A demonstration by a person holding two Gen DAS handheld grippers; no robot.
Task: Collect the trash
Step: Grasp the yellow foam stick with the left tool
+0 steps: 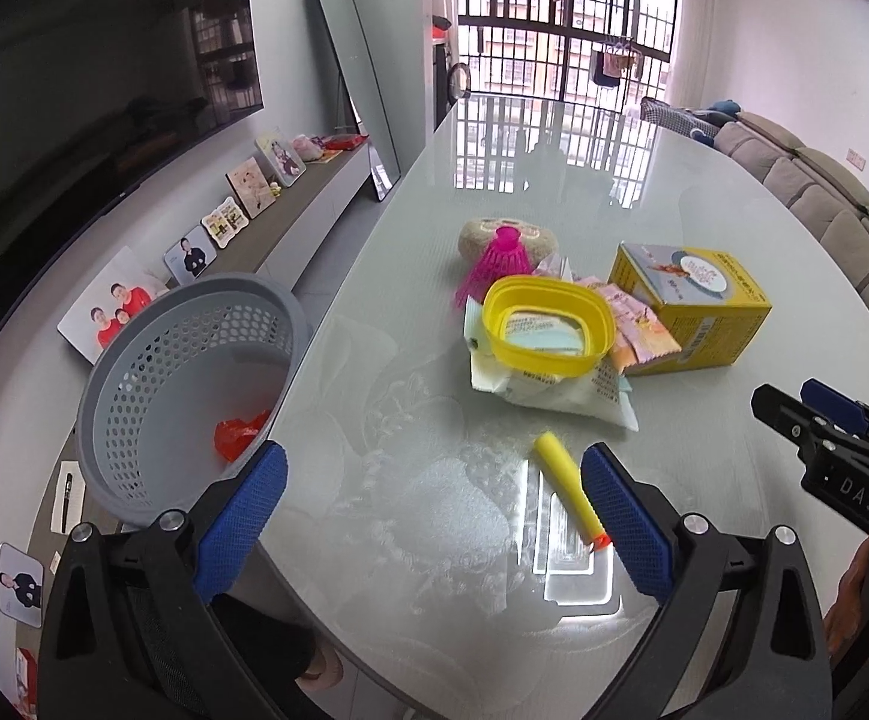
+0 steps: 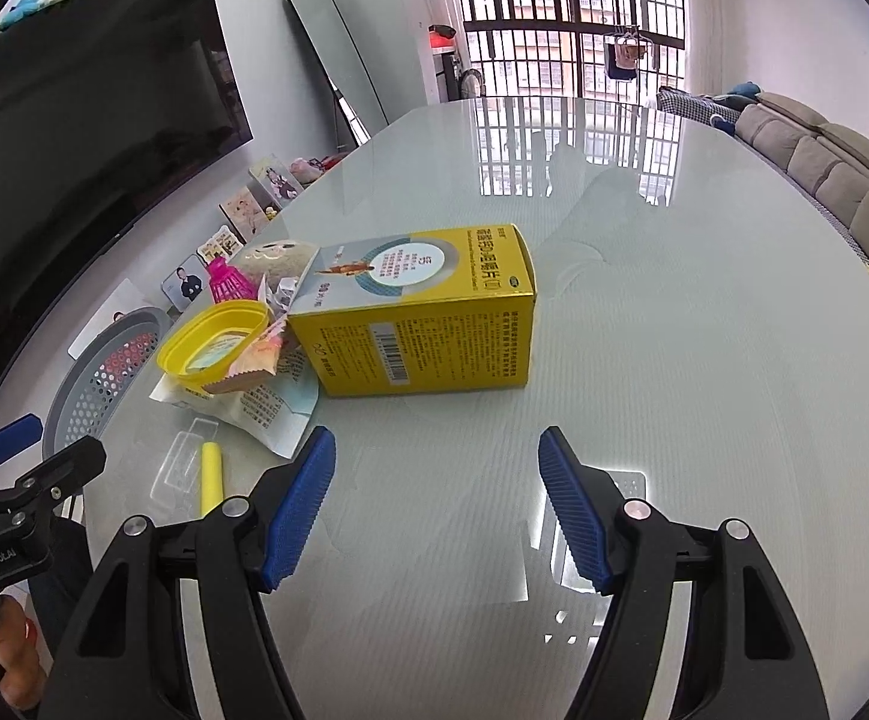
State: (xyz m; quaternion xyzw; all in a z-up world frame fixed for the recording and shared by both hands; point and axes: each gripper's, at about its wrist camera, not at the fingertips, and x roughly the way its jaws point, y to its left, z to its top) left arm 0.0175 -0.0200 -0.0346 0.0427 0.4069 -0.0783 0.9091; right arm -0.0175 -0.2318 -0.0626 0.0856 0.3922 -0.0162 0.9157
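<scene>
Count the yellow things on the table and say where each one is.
3. The yellow box lies at the pile's right side, the yellow lid ring sits on top of the wrappers, and the yellow foam dart lies nearest the grippers. The pile may hide more.

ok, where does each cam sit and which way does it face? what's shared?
Left wrist: on the left claw, angled down over the table's near left edge at the yellow foam dart and trash pile, grey basket left; own open blue fingers, right claw at right edge.
Right wrist: on the right claw, angled down at the yellow box; own open fingers, left claw at left edge.
Shared: table, box, yellow ring lid, pink shuttlecock, dart, basket, barred window.
</scene>
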